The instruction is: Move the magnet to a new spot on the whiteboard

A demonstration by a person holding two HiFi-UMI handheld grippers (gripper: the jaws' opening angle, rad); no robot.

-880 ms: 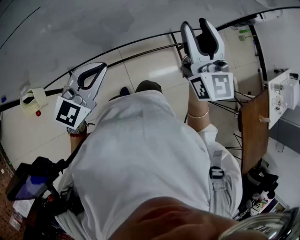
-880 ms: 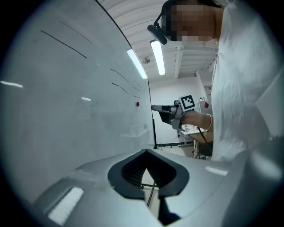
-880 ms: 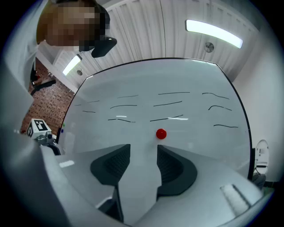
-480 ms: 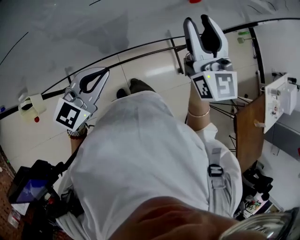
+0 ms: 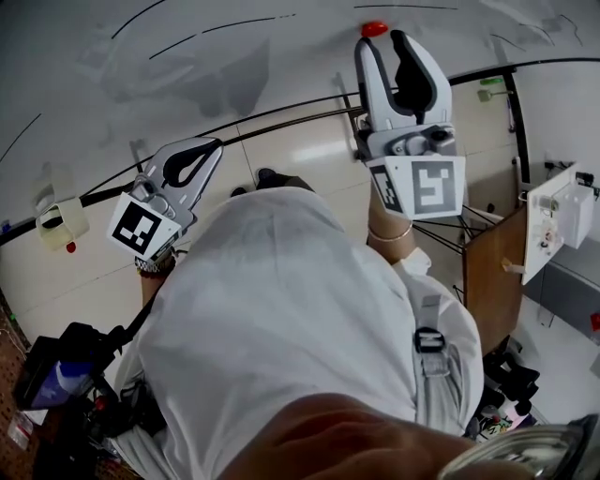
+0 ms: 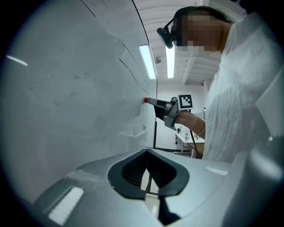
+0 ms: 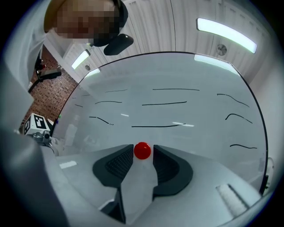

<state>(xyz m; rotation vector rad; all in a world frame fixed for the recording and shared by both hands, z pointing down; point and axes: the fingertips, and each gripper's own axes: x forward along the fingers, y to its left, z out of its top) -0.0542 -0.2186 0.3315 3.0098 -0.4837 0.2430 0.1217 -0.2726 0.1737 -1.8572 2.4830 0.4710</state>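
A round red magnet [image 5: 374,28] sticks to the whiteboard [image 5: 187,56] at the top of the head view. My right gripper [image 5: 384,39] is raised to the board and stands open, its tips right at the magnet. In the right gripper view the magnet [image 7: 142,150] sits between the two fingertips [image 7: 126,153], and I cannot tell whether they touch it. My left gripper [image 5: 208,143] hangs lower at the left, shut and empty, away from the magnet. In the left gripper view that gripper [image 6: 147,151] points along the board, with the right gripper [image 6: 153,101] and the magnet [image 6: 145,100] far ahead.
Black pen strokes [image 7: 157,126] cross the whiteboard. A smaller red magnet [image 5: 70,247] and a pale paper scrap [image 5: 56,217] sit at the board's lower left. The black bottom rail [image 5: 281,111] runs across. A wooden panel [image 5: 492,272] and a white box [image 5: 558,211] stand at the right.
My right gripper has risen along the board until its open tips reached the red magnet, which came into view at the top. The left gripper has hardly moved.
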